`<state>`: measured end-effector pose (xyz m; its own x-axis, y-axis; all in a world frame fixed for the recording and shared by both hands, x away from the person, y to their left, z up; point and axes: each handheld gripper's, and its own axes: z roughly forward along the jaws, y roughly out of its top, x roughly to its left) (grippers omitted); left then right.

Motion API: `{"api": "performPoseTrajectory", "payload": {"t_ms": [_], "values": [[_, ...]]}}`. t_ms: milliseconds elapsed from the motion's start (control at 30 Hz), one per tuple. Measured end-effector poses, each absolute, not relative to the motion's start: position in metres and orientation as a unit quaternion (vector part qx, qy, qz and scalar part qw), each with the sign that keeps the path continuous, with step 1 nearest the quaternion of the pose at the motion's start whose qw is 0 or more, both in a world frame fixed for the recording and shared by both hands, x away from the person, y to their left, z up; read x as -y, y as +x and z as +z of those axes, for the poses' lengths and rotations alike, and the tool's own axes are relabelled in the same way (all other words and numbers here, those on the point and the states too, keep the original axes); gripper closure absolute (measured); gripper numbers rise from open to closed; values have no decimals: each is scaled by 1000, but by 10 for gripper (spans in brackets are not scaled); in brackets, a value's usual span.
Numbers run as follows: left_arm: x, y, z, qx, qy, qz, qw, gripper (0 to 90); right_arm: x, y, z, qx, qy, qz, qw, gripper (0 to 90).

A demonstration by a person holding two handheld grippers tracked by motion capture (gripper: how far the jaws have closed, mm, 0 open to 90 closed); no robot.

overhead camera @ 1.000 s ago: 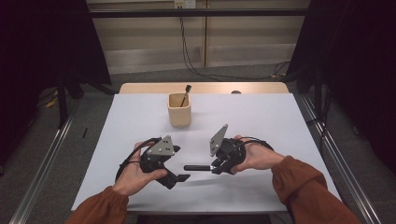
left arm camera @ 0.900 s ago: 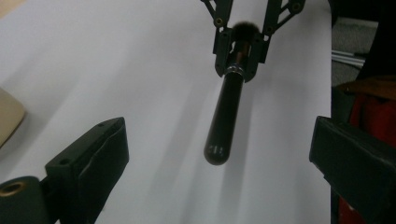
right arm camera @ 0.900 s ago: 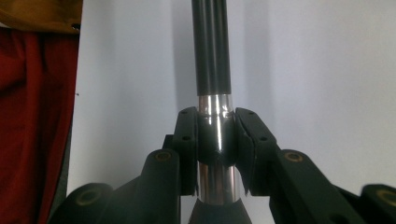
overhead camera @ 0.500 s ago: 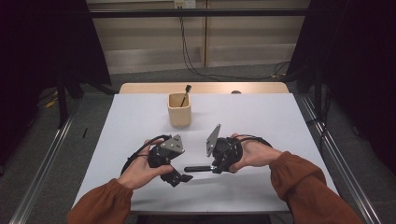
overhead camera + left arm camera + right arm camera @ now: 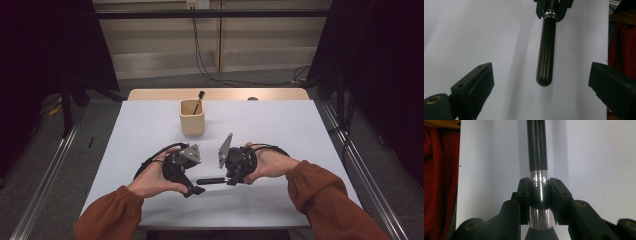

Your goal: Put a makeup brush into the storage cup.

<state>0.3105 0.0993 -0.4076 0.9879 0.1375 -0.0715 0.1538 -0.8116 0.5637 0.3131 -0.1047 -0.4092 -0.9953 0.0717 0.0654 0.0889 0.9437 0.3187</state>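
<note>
Landmark: the cup (image 5: 192,118), standing toward the far side of the white table (image 5: 300,130), with one brush (image 5: 199,100) upright in it.

Changed: the left gripper (image 5: 194,189) has slid in along the near side of the cup toward the right gripper (image 5: 231,179); a second ago the two stood farther apart, and now its jaws sit just beside the free end of the handle (image 5: 212,181).

Unchanged: the right gripper has kept its place, near side of the cup and a little to its right.

Right gripper: pinching the handle (image 5: 537,147) at its silver collar (image 5: 539,176), pads pressed against both sides; the black shaft runs straight out from the jaws.

Left gripper: spread wide, nothing between its pads; in the left gripper view its two fingers (image 5: 477,85) frame the rounded end of the handle (image 5: 546,60), which hangs apart from both.

Handle: off the table, roughly level, nearer to the person than the cup, pointing from the right gripper to the left.

Meaning: this looks like the approach to a handover or a two-handed grip; the left jaws are lined up but not yet around the shaft.

Next, by judgement: the left gripper must advance until the end lies between its pads, then close.

Risk: closing too early would catch only the rounded tip, which could slip.
</note>
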Motion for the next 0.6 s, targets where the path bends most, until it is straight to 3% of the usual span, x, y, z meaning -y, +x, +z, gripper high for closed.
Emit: {"api": "performPoseTrajectory", "payload": {"t_ms": [300,533,600], "values": [[-88,308,-413,-58,959,-20,277,175,103,315,-409,984,-32,-172,23,721],[-83,310,-415,-65,962,-20,264,376,103,314,-409,984,-29,-174,20,721],[-82,311,-415,-64,963,-23,261,392,102,314,-409,984,-31,-174,22,722]]}}
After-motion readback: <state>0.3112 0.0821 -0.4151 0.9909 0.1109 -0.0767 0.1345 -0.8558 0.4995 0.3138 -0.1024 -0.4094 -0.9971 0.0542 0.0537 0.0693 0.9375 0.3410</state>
